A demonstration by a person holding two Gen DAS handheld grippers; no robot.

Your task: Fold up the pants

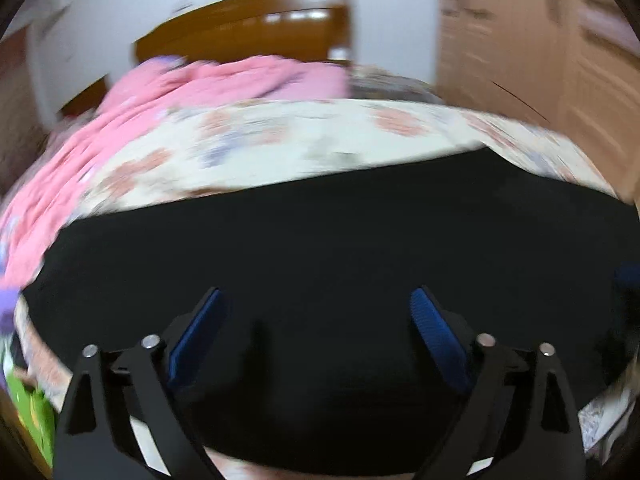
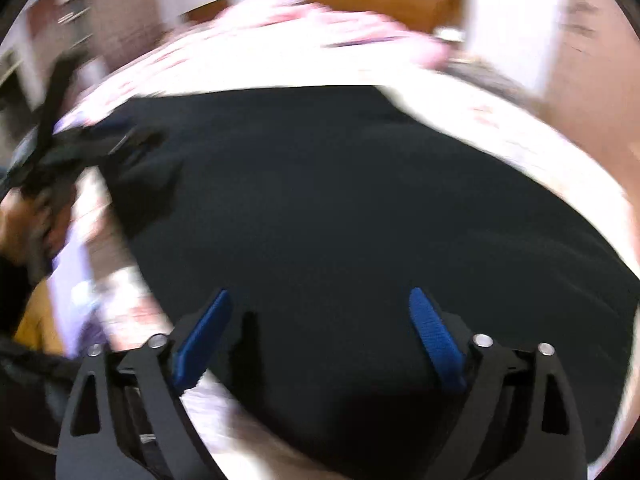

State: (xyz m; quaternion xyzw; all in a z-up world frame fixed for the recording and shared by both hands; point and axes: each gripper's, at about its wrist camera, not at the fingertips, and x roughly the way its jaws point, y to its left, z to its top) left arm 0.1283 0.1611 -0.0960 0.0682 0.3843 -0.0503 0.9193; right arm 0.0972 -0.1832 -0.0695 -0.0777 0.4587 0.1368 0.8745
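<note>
Black pants (image 1: 320, 248) lie spread flat on a floral bedsheet (image 1: 304, 140), filling the lower half of the left wrist view. My left gripper (image 1: 318, 300) hovers over them with its blue pads wide apart and nothing between them. In the right wrist view the same black pants (image 2: 340, 208) stretch across the middle. My right gripper (image 2: 320, 300) is also open above the cloth, gripping nothing. At the left edge of that view the other gripper (image 2: 60, 152) shows, blurred, in a hand. Both views are smeared by motion.
A pink blanket (image 1: 192, 88) is bunched at the far left of the bed, before a brown wooden headboard (image 1: 256, 24). A light wooden wardrobe (image 1: 540, 40) stands at the right. A green item (image 1: 32, 412) lies by the bed's near left edge.
</note>
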